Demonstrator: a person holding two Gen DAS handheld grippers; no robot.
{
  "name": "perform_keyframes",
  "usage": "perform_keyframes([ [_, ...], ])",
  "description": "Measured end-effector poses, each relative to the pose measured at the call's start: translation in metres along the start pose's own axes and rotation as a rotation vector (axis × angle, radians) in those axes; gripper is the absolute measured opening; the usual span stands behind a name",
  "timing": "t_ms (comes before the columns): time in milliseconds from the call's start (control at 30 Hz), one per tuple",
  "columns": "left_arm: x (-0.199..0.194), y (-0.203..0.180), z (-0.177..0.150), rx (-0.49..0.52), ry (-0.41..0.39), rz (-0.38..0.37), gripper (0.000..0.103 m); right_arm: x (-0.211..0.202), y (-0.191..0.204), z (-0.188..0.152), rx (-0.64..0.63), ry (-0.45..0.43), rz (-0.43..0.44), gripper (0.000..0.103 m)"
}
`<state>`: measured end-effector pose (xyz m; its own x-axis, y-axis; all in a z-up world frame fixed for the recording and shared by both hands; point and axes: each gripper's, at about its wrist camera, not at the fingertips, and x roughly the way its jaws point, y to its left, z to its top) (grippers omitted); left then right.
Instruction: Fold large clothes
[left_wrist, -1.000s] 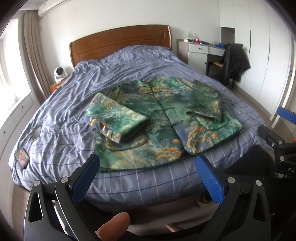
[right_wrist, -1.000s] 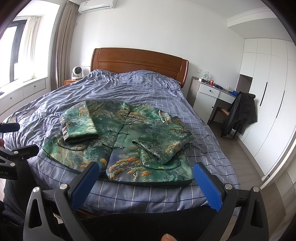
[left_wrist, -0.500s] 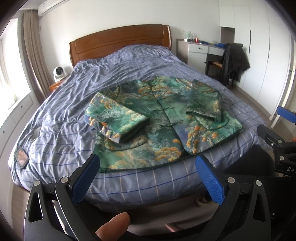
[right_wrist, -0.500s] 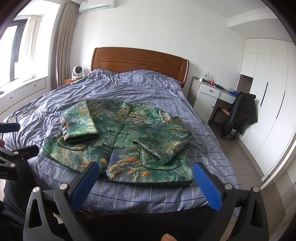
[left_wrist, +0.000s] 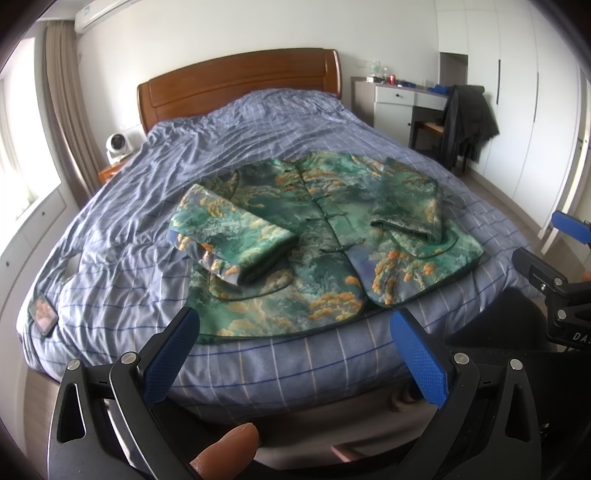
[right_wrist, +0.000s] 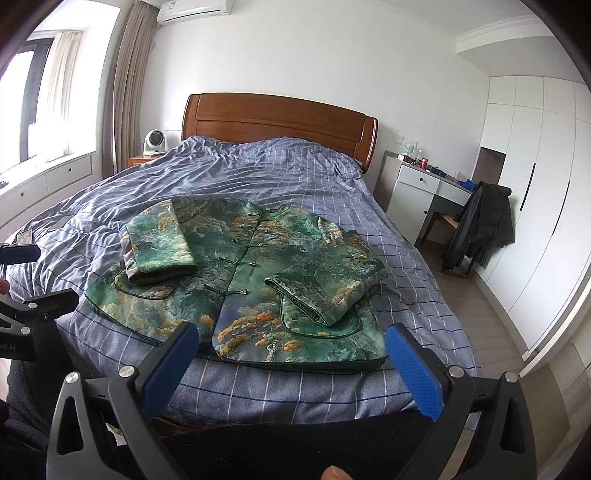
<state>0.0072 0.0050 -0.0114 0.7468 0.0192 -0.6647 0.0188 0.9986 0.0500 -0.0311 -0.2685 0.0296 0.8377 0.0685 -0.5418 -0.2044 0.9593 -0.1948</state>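
Sleeves are already folded in across the jacket (left_wrist: 325, 240), which lies flat on the bed (left_wrist: 258, 362) at twelve o'clock. Left gripper (left_wrist: 295, 354) and right gripper (right_wrist: 291, 365) hover short, jaws apart, empty. Next, I judge: grip the hem, fold it toward the collar.

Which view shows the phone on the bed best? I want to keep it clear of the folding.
The left wrist view: the phone lies in full sight near the bed's left edge, screen up, apart from the jacket. The right wrist view catches only a sliver at its left edge.
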Motion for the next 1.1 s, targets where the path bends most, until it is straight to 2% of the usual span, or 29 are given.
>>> perform_keyframes([
  [1100, 0.006, 0.004, -0.005, 0.007, 0.013, 0.000, 0.103, 0.026, 0.006, -0.001, -0.001, 0.065, 0.019, 0.103],
])
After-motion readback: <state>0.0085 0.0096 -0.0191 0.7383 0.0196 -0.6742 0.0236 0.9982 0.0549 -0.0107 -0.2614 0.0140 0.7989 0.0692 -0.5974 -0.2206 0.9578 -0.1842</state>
